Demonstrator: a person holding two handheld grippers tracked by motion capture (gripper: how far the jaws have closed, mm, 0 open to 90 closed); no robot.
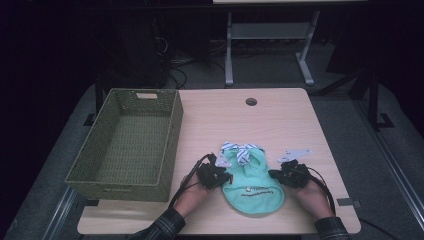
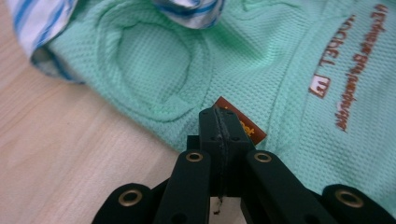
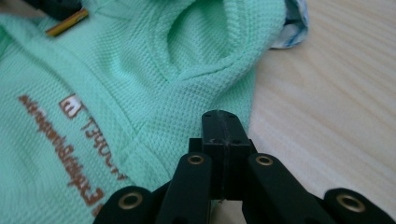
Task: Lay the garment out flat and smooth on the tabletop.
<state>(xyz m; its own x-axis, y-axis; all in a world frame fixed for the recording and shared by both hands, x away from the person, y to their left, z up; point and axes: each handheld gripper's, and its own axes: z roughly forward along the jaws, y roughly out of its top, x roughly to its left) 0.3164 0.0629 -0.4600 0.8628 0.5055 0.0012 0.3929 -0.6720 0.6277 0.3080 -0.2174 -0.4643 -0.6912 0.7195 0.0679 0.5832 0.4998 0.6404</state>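
Dim room w/ dark floor around; light wood table (image 1: pixel 280 115) is the work surface, woven green basket (image 1: pixel 131 141) standing on its left part, open side up, nothing visible inside.

Obj: small mint-green garment (image 1: pixel 252 187) (looks like a pet shirt), lying flat near the table's front edge, between the two hands. Striped blue/white trim (image 1: pixel 242 150) at the far end, rounded hem at the near end, so long axis runs front-to-back, neck end pointing away from the person. Printed lettering (image 2: pixel 348 79) faces up; a small brown tag (image 2: pixel 243 122) sits at the left side seam.

L gripper (image 1: pixel 216 175): at garment's left edge, about mid-length. In left gripper view the jaws are fully together, tips right at the seam beside the brown tag. Can't tell for sure if cloth is pinched between the pads; no fold visibly caught.

R gripper (image 1: pixel 289 175): at garment's right edge, mirror position. In right gripper view jaws likewise pressed together, tips at the edge below the sleeve opening (image 3: pixel 205 42); again no cloth clearly caught.

Key relation: garment lies inward from both grippers, L to its left, R to its right, both about equally near. Basket is off to the left, so L hand is the nearer one to it.

Judgement: next move prob. a sideways fold or a lift toward basket; both need jaws reopened first if nothing is gripped.
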